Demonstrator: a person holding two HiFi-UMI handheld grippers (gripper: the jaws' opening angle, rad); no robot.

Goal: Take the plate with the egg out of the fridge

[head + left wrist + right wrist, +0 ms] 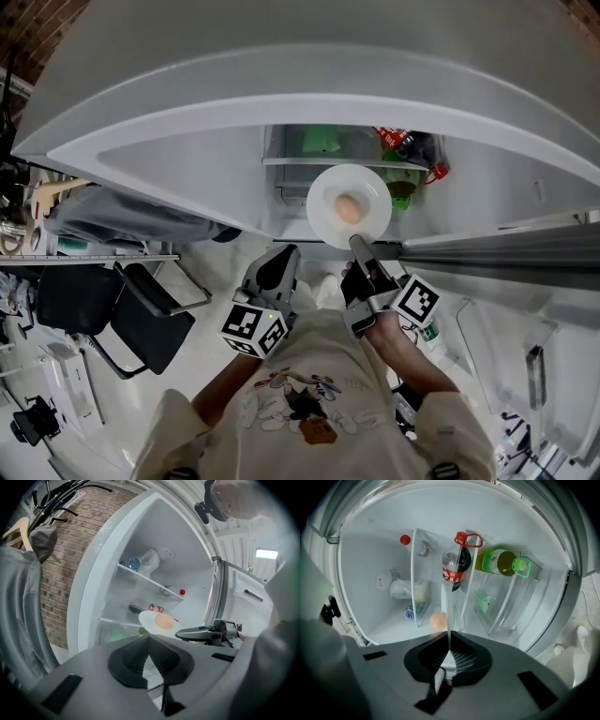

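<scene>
In the head view a black chair [141,319] stands on the floor at about eight o'clock, well apart from the open fridge [234,178]. Nearer the middle, at about six o'clock, the left gripper [277,267] is held close to the person's chest, its marker cube [253,328] facing up. In the left gripper view the left gripper [149,638] has its jaws pressed together with nothing between them, and it points towards the fridge's shelves.

Just right of it, at the centre of the head view, the white plate [323,202] is level in front of the fridge opening, with the egg [348,208] lying on its middle. The right gripper [359,246] is clamped on the plate's rim at the plate's six o'clock. The left gripper view shows the same hold from the side: the plate [150,619] with the egg [163,621] on it, and the right gripper [187,633] on its near rim at four o'clock.

In the right gripper view the plate [443,604] appears edge-on as a thin white line running up from the closed jaws of the right gripper [448,652], and the egg [438,621] shows just left of that line. Behind, inside the fridge, a red-capped bottle [406,540] lies at eleven o'clock, a cola bottle [456,564] at twelve o'clock, and a green-capped bottle [501,562] of yellow liquid at one o'clock.
</scene>
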